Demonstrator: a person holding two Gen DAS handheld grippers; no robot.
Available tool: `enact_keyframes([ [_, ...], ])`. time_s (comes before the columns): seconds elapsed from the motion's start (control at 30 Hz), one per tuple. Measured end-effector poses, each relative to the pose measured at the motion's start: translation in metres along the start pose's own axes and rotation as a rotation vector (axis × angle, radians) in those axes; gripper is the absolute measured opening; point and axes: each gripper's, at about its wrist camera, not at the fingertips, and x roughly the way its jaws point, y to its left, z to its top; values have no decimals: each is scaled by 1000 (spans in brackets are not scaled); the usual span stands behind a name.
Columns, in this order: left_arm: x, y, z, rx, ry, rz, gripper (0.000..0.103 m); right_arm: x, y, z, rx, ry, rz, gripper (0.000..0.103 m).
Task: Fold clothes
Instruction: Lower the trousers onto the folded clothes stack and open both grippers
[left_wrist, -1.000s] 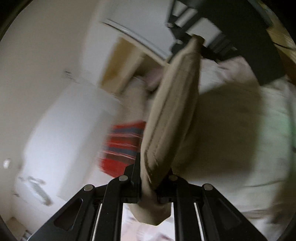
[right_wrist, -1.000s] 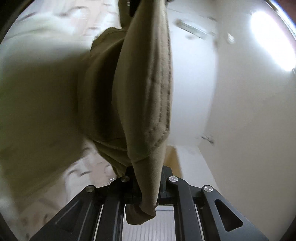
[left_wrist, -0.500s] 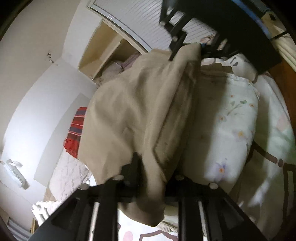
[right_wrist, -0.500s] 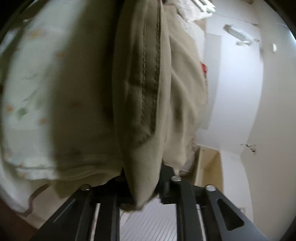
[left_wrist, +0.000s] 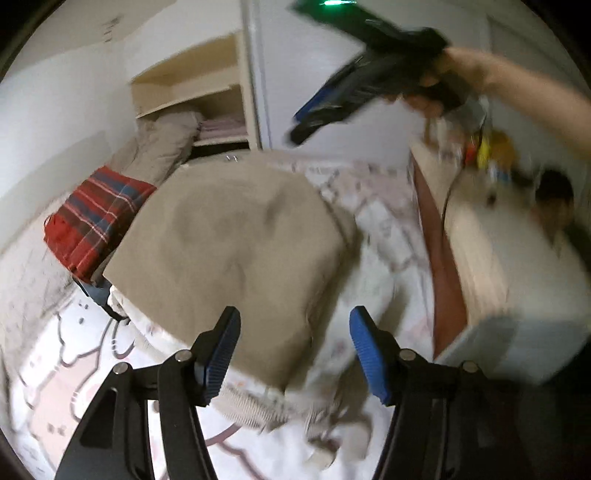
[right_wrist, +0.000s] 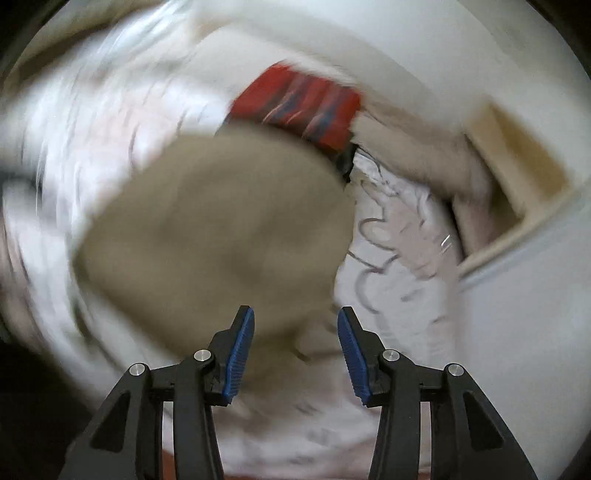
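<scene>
While both sets of jaws have just been opening, left gripper (left_wrist: 295, 350) and right gripper (right_wrist: 295, 350) stand apart and empty, folded khaki garment (left_wrist: 232, 254) lying on patterned bedsheet (left_wrist: 66, 354), beside red plaid cloth (left_wrist: 92, 218).

Right wrist view — heavy motion blur smears everything beyond the fingers: the tan garment (right_wrist: 218, 229) shows no seam or fold line, and the red plaid cloth (right_wrist: 299, 107) at its far edge is reduced to streaks. The bedsheet (right_wrist: 399, 251) print is unreadable.

Left wrist view — the garment's near edge is partly hidden behind the left gripper (left_wrist: 295, 347) fingers, and what lies under it cannot be told. The right gripper (left_wrist: 299, 129), far right, is blurred; its fingertips are indistinct. The forearm (left_wrist: 532, 92) is cut off by the right edge. Small coloured objects (left_wrist: 487, 151) on the bedside unit are too blurred to identify.
</scene>
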Motion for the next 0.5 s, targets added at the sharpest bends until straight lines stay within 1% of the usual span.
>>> enact_keyframes([
  [0.03, 2, 3, 5, -27, -19, 10, 61, 4, -22, 22, 90, 5, 70, 47],
  [0.07, 4, 8, 9, -59, -31, 22, 61, 8, -27, 4, 135, 12, 105, 47],
  [0.1, 6, 12, 10, -91, -35, 27, 61, 24, -1, 14, 159, 23, 129, 47],
  [0.13, 9, 21, 11, -128, -34, 31, 61, 43, 5, 33, 165, 37, 146, 47],
  [0.2, 12, 35, 9, -187, -25, 43, 61, 88, 15, 46, 151, 61, 162, 47],
  [0.23, 11, 40, 6, -209, -20, 51, 61, 103, 12, 52, 147, 84, 172, 47],
  [0.3, 6, 48, -5, -232, -13, 72, 61, 138, 0, 34, 165, 166, 188, 47],
  [0.37, 3, 58, -13, -252, -7, 93, 61, 177, 4, 35, 169, 239, 181, 47],
  [0.43, 1, 68, -19, -270, 0, 113, 61, 193, 5, 34, 190, 274, 187, 47],
  [0.5, 1, 76, -26, -294, 6, 124, 61, 200, 1, 34, 228, 294, 201, 47],
])
